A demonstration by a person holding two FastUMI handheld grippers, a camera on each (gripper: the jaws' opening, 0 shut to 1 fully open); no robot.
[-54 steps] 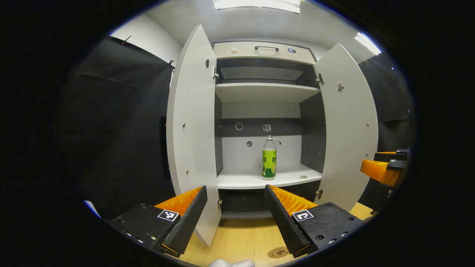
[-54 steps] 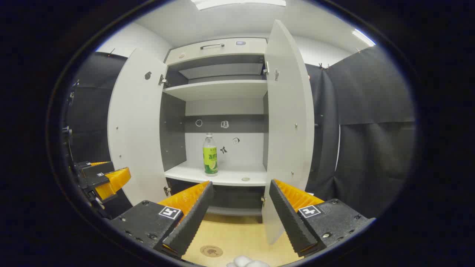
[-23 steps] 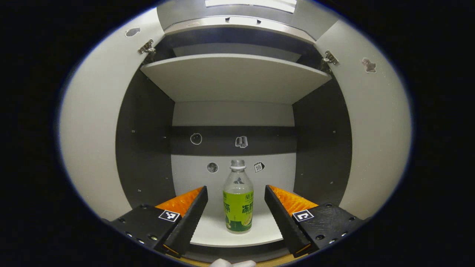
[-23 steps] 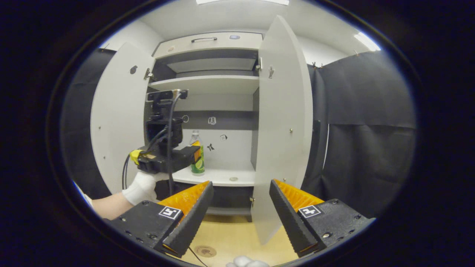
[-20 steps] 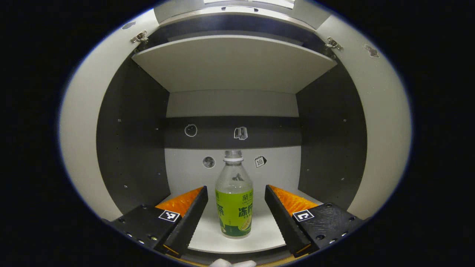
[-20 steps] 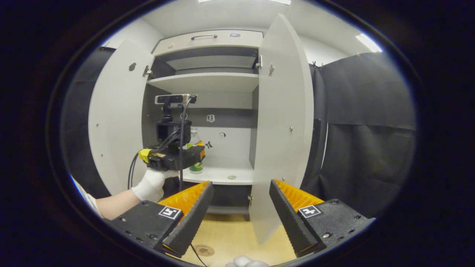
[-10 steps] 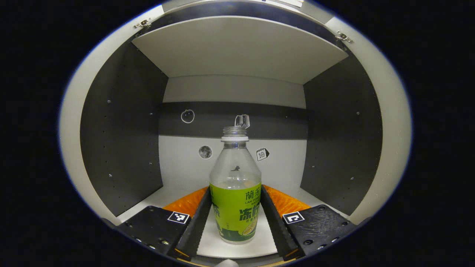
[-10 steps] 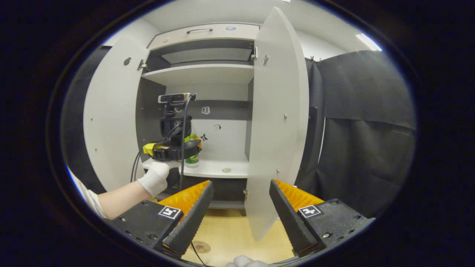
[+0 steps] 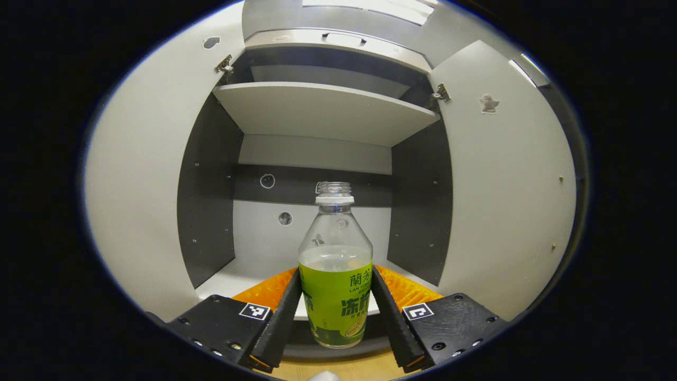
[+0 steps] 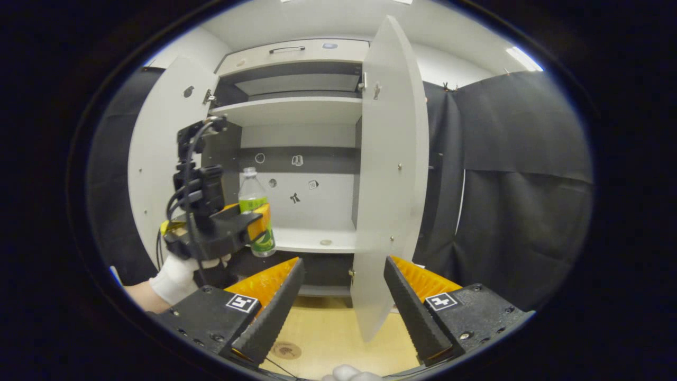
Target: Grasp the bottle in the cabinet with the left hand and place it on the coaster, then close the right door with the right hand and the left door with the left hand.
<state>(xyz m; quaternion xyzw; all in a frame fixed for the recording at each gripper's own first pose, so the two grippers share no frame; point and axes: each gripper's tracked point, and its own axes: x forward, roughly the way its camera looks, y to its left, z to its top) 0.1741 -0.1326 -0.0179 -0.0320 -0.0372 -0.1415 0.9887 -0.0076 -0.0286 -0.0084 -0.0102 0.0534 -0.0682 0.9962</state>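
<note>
Your left door [image 10: 158,153] stands wide open at the far side of the right gripper view. Beside it, your gloved hand [image 10: 177,278] carries the left gripper [image 10: 256,225], both fingers pressed on the bottle [image 10: 255,211], which is upright and clear of the cabinet shelf [image 10: 317,241], out in front of its edge. The left gripper view gives you the close look: the left gripper [image 9: 336,312] is clamped on the bottle's [image 9: 335,275] green label from both sides, cap off, neck open, with the shelf [image 9: 232,275] behind and below it. Back in the right gripper view, the coaster [image 10: 285,350] lies on the wooden table [image 10: 328,338] low in front. The right door [image 10: 389,174] hangs half open, edge toward you. Your right gripper [image 10: 342,312] is spread wide, holding nothing, in front of that door.
</note>
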